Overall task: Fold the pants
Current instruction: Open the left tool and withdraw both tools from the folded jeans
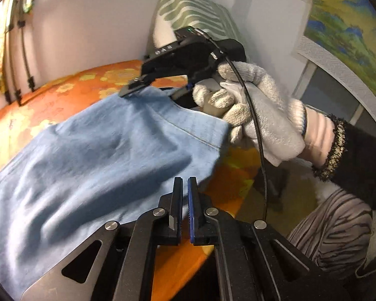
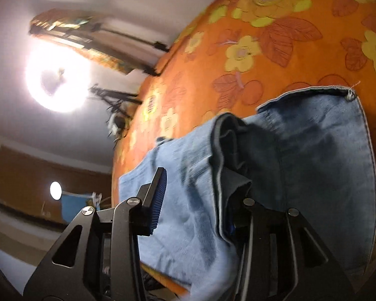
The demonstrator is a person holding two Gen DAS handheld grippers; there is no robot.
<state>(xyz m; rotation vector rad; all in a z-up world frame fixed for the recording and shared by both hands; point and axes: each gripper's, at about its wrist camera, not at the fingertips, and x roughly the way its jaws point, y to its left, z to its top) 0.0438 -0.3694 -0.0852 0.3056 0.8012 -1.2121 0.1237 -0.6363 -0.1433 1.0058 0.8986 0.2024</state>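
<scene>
On the bed (image 2: 275,37), pants (image 1: 92,150) lay half folded.
Left gripper (image 1: 185,188) was clenched empty; right gripper (image 2: 203,183) was released, cloth loose between its jaws, probably letting the fold settle.

Soft matt blue cloth pants (image 1: 92,150)

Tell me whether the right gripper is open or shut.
Open: the right gripper has its fingers spread well apart, with the blue pants lying slack between them, not pinched.
</scene>
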